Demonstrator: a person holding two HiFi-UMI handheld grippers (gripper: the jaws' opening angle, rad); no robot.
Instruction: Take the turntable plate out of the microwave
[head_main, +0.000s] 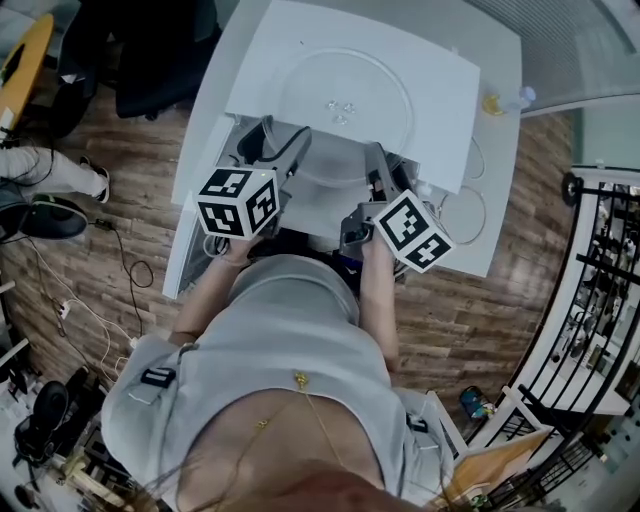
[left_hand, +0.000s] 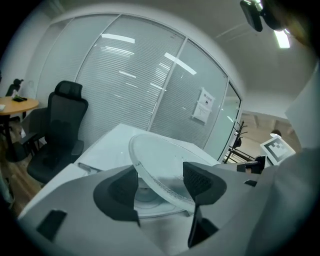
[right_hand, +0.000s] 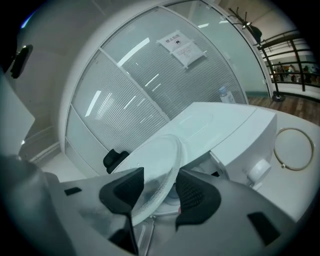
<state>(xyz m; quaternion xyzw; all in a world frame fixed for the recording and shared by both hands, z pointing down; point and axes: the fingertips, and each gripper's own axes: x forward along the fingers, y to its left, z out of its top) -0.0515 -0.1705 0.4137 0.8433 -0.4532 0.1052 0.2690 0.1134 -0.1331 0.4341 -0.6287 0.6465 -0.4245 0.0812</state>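
Note:
The clear glass turntable plate (head_main: 340, 100) hangs tilted above the white microwave (head_main: 440, 90), its near rim between both grippers. My left gripper (head_main: 285, 150) stands at the rim's left side. In the left gripper view the plate (left_hand: 165, 165) slants between wide-set jaws of this gripper (left_hand: 162, 187), and the pads do not press it. My right gripper (head_main: 385, 175) is at the rim's right side. In the right gripper view that gripper (right_hand: 160, 192) is shut on the plate's (right_hand: 160, 160) edge.
The microwave (right_hand: 225, 125) stands on a white table (head_main: 200, 170). A roller ring (right_hand: 294, 148) lies on the table to its right, and a small bottle (head_main: 505, 100) sits at the back right. A black office chair (left_hand: 60, 130) is to the left.

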